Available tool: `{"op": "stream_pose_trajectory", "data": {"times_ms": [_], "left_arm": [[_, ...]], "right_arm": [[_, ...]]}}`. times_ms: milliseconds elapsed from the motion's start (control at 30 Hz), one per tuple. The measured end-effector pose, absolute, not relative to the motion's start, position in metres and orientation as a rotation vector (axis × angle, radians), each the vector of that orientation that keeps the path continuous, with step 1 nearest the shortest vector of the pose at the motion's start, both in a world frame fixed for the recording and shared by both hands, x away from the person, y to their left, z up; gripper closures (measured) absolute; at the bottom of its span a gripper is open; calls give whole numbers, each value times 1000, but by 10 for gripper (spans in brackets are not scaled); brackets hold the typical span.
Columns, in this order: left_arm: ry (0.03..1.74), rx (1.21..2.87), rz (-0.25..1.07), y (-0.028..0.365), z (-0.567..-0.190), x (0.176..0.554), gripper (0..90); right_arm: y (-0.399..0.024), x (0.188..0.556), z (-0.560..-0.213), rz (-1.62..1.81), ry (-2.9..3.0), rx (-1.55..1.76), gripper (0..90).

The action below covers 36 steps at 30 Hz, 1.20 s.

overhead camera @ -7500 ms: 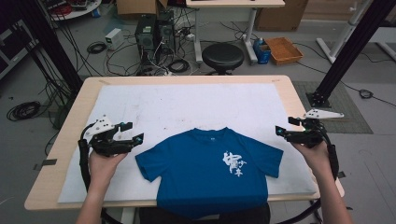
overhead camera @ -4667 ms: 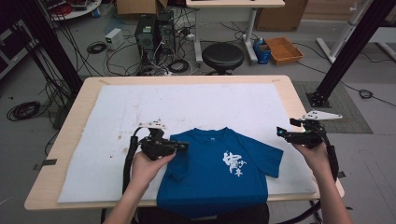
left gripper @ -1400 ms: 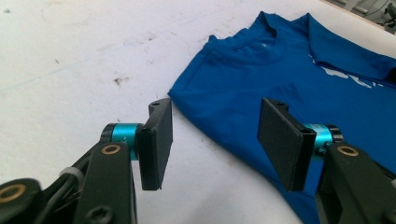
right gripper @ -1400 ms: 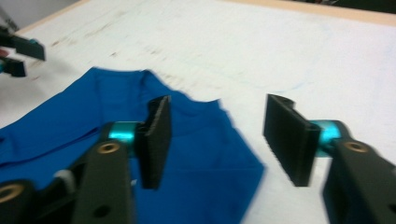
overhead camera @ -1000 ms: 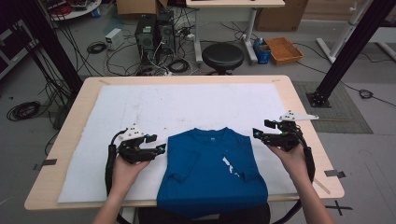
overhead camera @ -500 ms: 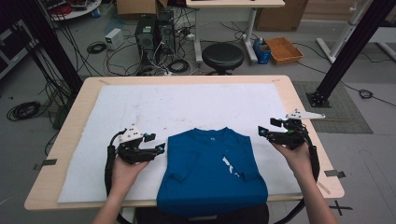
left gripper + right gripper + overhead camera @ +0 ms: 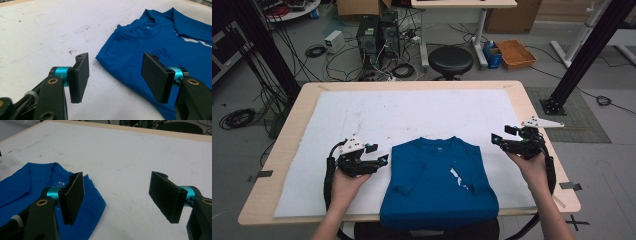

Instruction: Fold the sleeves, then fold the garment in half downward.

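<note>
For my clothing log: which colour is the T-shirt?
Blue T-shirt, best in the high view.

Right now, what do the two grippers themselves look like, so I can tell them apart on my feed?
Both are black, each with two flat rectangular black jaw pads on turquoise collars with brass-coloured pivot pins. The left gripper trails a looping black cable; the right gripper carries a grey three-cornered plate on top. Forearms are bare, no sleeves.
</note>
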<state>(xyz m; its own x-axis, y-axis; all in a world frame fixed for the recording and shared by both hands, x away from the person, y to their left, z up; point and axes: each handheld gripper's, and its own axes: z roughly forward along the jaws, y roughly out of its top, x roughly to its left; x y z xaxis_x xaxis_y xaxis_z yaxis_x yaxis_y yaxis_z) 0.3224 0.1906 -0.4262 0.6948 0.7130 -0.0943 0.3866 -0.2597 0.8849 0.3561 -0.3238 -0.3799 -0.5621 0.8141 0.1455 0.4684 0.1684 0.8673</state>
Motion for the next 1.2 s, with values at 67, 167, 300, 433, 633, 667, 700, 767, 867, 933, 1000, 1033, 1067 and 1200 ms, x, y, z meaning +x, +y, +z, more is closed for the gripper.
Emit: {"op": "stream_pose_trajectory", "data": {"times_ms": [67, 167, 300, 433, 633, 667, 700, 767, 867, 933, 1000, 1033, 1067, 1200], "left_arm": [[860, 1880, 396, 190, -426, 323, 394], [860, 1889, 388, 189, -426, 325, 394], [883, 1892, 371, 186, -427, 328, 394], [911, 1889, 348, 185, -425, 336, 398], [932, 1899, 304, 178, -416, 349, 398], [931, 1899, 304, 176, -414, 351, 398], [931, 1899, 296, 174, -413, 352, 398], [931, 1894, 294, 170, -411, 357, 398], [958, 1889, 275, 165, -411, 365, 406], [973, 1890, 268, 163, -412, 369, 414], [986, 1890, 257, 159, -415, 376, 431], [993, 1892, 249, 157, -416, 378, 434], [999, 1899, 246, 154, -417, 381, 445], [1018, 1946, 242, 143, -425, 392, 466]], "right_arm": [[-324, 356, -380, 1353, 2099, 1223, 285], [-324, 357, -380, 1348, 2098, 1229, 288], [-323, 360, -382, 1337, 2105, 1245, 302], [-322, 363, -386, 1315, 2100, 1269, 331], [-319, 369, -390, 1306, 2099, 1296, 395], [-318, 370, -391, 1307, 2101, 1299, 399], [-317, 370, -391, 1304, 2105, 1300, 410], [-315, 371, -392, 1303, 2112, 1293, 435], [-312, 371, -392, 1305, 2116, 1279, 488], [-311, 374, -394, 1312, 2119, 1275, 516], [-309, 377, -397, 1314, 2131, 1282, 539], [-307, 379, -399, 1312, 2137, 1281, 546], [-305, 381, -401, 1302, 2151, 1281, 554], [-294, 388, -408, 1255, 2187, 1273, 568]]}}
